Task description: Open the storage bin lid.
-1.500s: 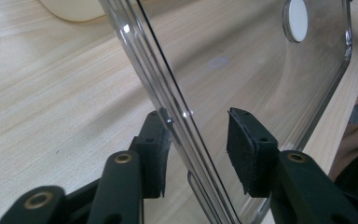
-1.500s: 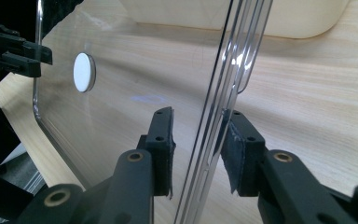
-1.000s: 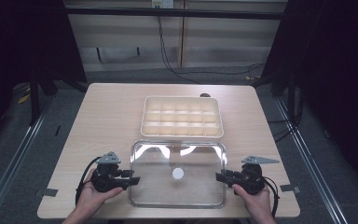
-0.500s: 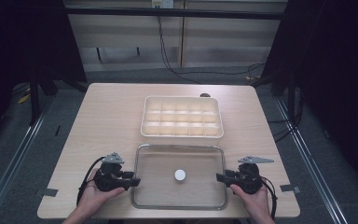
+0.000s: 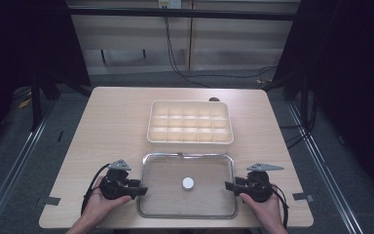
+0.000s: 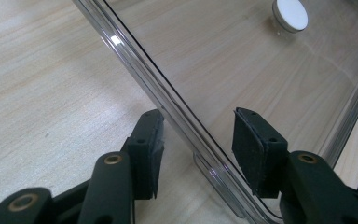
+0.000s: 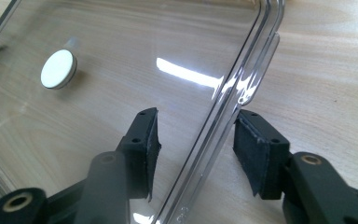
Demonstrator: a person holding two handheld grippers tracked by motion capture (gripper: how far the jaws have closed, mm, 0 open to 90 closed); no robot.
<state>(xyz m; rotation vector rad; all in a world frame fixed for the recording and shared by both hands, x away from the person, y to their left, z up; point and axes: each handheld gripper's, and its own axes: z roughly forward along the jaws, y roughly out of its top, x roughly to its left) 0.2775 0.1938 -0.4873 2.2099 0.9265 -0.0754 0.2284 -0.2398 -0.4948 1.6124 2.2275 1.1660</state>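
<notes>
- We count one clear lid point(image 5: 187, 185) with one white knob point(image 5: 188, 183), one compartment box point(image 5: 190, 122), one table point(image 5: 112, 122).
- The lid lies flat at the table's 6 o'clock edge; the box sits just beyond it at 12 o'clock, apart.
- Our left gripper point(image 5: 141, 190) straddles the lid's 9 o'clock rim with jaws parted, pads clear of the rim.
- Our right gripper point(image 5: 228, 185) straddles the 3 o'clock rim likewise, jaws spread, nothing clamped.
- Bare tabletop remains at 9, 3 and 12 o'clock.
</notes>
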